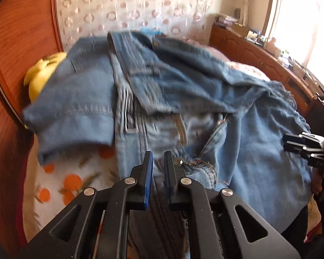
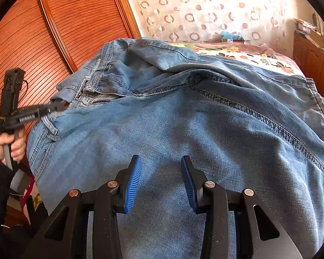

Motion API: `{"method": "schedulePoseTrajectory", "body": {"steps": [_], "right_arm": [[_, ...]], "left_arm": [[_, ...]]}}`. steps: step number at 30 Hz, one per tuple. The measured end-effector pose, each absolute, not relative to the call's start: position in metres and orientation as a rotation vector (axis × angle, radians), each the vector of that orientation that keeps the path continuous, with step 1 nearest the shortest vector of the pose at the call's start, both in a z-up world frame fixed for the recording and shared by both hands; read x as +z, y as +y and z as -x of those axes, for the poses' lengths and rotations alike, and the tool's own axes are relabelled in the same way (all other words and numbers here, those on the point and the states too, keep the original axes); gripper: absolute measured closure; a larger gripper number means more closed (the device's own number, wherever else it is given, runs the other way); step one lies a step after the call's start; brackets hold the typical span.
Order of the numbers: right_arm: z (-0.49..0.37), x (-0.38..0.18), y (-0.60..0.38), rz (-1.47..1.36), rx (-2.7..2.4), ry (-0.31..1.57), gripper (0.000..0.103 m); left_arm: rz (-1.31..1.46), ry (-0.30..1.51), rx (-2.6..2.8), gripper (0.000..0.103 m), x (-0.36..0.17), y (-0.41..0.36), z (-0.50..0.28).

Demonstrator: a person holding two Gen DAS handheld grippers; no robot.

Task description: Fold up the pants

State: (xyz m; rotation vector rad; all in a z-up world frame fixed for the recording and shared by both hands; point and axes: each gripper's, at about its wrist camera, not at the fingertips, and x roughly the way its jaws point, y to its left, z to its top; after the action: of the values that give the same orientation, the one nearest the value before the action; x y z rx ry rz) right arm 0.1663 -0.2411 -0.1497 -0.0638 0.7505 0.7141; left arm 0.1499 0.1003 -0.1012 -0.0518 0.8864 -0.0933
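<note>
Narrowly parted left hand-held gripper (image 1: 156, 161), over jeans (image 1: 205, 108), empty.

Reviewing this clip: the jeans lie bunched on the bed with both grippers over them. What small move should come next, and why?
Probably bring the left gripper down onto the waistband and close on it. Its jaws stand only slightly apart with no denim visibly between them, and the jeans are still rumpled, one leg thrown across the top. The right gripper hovers open above the denim, gripping nothing.
</note>
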Motion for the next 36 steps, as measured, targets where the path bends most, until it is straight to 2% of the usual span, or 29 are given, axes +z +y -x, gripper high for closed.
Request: {"method": "schedulePoseTrajectory", "body": {"steps": [9, 11, 14, 15, 16, 24, 30, 36], "right_arm": [[-0.167, -0.149, -0.239, 0.067, 0.713, 0.748, 0.063], [-0.167, -0.149, -0.239, 0.067, 0.713, 0.748, 0.063], [-0.167, -0.149, -0.238, 0.066, 0.713, 0.748, 0.063], [-0.167, -0.149, -0.238, 0.066, 0.713, 0.748, 0.063], [-0.167, -0.149, -0.238, 0.066, 0.713, 0.748, 0.063], [-0.167, -0.149, -0.239, 0.065, 0.714, 0.747, 0.063], [-0.167, -0.149, -0.239, 0.065, 0.714, 0.746, 0.063], [-0.167, -0.15, -0.24, 0.062, 0.717, 0.744, 0.063]], "left_arm": [[0.023, 0.924, -0.127, 0.09, -0.12, 0.078, -0.14], [0.016, 0.927, -0.122, 0.084, -0.119, 0.08, -0.144], [0.005, 0.924, -0.122, 0.068, -0.114, 0.084, -0.147], [0.013, 0.928, -0.132, 0.057, -0.111, 0.087, -0.149], [0.018, 0.929, -0.139, 0.056, -0.109, 0.089, -0.151], [-0.022, 0.912, -0.22, 0.057, -0.09, 0.093, -0.172], [-0.13, 0.994, -0.233, 0.057, -0.107, 0.079, -0.184], [-0.08, 0.997, -0.251, 0.057, -0.116, 0.085, -0.181]]}}
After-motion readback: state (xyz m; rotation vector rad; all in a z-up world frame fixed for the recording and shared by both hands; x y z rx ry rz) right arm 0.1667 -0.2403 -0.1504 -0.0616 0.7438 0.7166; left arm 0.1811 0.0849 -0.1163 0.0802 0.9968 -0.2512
